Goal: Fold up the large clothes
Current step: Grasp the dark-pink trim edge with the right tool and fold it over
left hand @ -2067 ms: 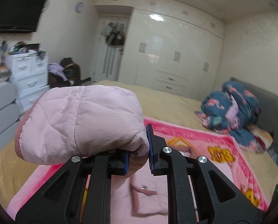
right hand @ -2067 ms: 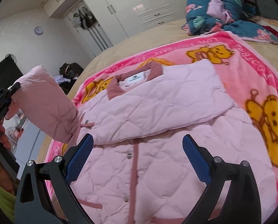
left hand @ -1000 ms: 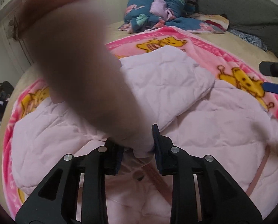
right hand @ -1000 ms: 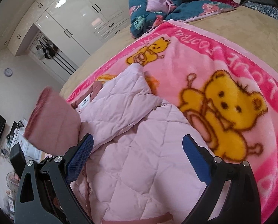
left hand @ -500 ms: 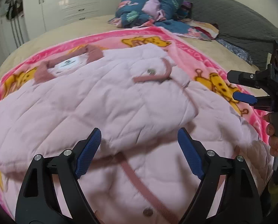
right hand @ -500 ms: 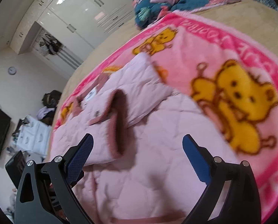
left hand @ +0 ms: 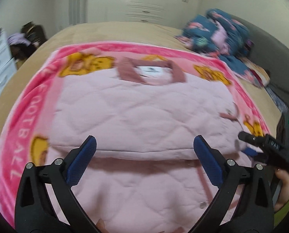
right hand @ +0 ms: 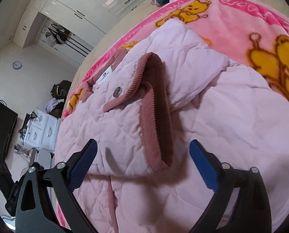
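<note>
- The quilted pale-pink jacket (left hand: pixel 144 116) lies flat in the middle of the fleecy pink bear-print blanket (left hand: pixel 22 132), collar toward the far edge.
- A sleeve is folded across its chest, the ribbed dusty-rose cuff (right hand: pixel 154 104) standing open.
- The left gripper (left hand: pixel 144 163) hovers over it with jaws spread, holding nothing.
- The right gripper (right hand: pixel 142 163) is likewise spread, just short of the cuff.
- The blanket covers a tan bed (left hand: pixel 109 31); glossy white wardrobes (right hand: pixel 97 2) stand beyond.

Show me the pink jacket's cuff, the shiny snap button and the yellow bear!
cuff (right hand: pixel 156 114): right wrist view, on the ribbed dark-pink band.
snap button (right hand: pixel 116 92): right wrist view, on its metal face.
yellow bear (right hand: pixel 280 58): right wrist view, on its body.
</note>
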### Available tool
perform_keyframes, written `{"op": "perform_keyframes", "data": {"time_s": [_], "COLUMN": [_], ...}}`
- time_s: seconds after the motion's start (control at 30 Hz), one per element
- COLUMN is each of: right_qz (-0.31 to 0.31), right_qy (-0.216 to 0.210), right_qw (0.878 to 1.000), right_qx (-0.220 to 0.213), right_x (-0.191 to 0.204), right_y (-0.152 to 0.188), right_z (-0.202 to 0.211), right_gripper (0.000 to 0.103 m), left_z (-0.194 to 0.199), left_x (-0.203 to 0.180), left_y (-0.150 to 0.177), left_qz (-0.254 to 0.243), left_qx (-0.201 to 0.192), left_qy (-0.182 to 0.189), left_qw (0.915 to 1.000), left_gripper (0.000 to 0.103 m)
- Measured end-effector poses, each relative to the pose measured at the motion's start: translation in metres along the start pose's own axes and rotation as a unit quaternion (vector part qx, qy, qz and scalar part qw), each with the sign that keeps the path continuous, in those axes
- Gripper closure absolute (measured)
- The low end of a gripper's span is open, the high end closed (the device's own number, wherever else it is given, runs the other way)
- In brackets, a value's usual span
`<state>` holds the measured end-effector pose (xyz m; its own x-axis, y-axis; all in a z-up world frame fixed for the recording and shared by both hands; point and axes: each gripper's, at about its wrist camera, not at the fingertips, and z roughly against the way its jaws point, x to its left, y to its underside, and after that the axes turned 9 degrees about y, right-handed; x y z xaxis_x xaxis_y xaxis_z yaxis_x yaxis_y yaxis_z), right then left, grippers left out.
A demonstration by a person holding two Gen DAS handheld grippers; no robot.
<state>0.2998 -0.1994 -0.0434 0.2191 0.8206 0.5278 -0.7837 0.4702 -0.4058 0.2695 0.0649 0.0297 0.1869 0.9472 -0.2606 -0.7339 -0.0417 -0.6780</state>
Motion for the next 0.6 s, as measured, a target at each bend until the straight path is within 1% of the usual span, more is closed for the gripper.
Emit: {"op": "perform_keyframes", "data": {"time_s": [0.03,0.07,0.1,0.13,0.17,0.2,0.23,0.33,0.43,0.5,0.6], "right_qz": [0.0,0.001,0.003,0.007,0.014,0.019,0.025,0.039,0.074,0.114,0.178], "right_qy": [-0.004,-0.009,-0.009,-0.008,-0.009,-0.011,-0.014,-0.015,-0.013,-0.001,0.008], "right_qw": [1.0,1.0,1.0,1.0,1.0,1.0,0.999,0.999,0.996,0.992,0.98], "right_qx": [-0.002,-0.002,-0.003,-0.009,-0.015,-0.019,-0.023,-0.029,-0.041,-0.05,-0.085], "right_x": [0.001,0.001,0.002,0.002,0.003,0.004,0.004,0.005,0.015,0.031,0.059], "right_y": [0.0,0.001,0.002,0.004,0.006,0.008,0.012,0.018,0.019,0.013,0.0], "right_z": [-0.003,-0.005,-0.006,-0.006,-0.005,-0.005,-0.004,-0.002,0.007,0.015,0.033], "right_gripper": [0.036,0.046,0.047,0.054,0.057,0.064,0.068,0.075,0.08,0.081,0.082], "left_z": [0.002,0.003,0.004,0.006,0.007,0.008,0.009,0.01,0.01,0.01,0.012], "left_x": [0.008,0.014,0.021,0.027,0.033,0.039,0.043,0.053,0.059,0.063,0.067], "left_y": [0.0,0.0,0.001,0.002,0.003,0.004,0.006,0.011,0.015,0.016,0.016], "left_qz": [0.011,0.02,0.029,0.036,0.042,0.05,0.056,0.074,0.087,0.093,0.095], "left_qx": [-0.001,0.0,0.0,-0.001,-0.003,-0.004,-0.006,-0.007,-0.007,-0.007,-0.008], "left_qy": [-0.004,-0.007,-0.013,-0.02,-0.026,-0.029,-0.029,-0.03,-0.027,-0.022,-0.022], "left_qw": [0.9999,0.9998,0.9995,0.9992,0.9988,0.9983,0.998,0.9968,0.9958,0.9954,0.9952], "left_gripper": [0.009,0.009,0.009,0.009,0.009,0.009,0.009,0.009,0.009,0.009,0.009]}}
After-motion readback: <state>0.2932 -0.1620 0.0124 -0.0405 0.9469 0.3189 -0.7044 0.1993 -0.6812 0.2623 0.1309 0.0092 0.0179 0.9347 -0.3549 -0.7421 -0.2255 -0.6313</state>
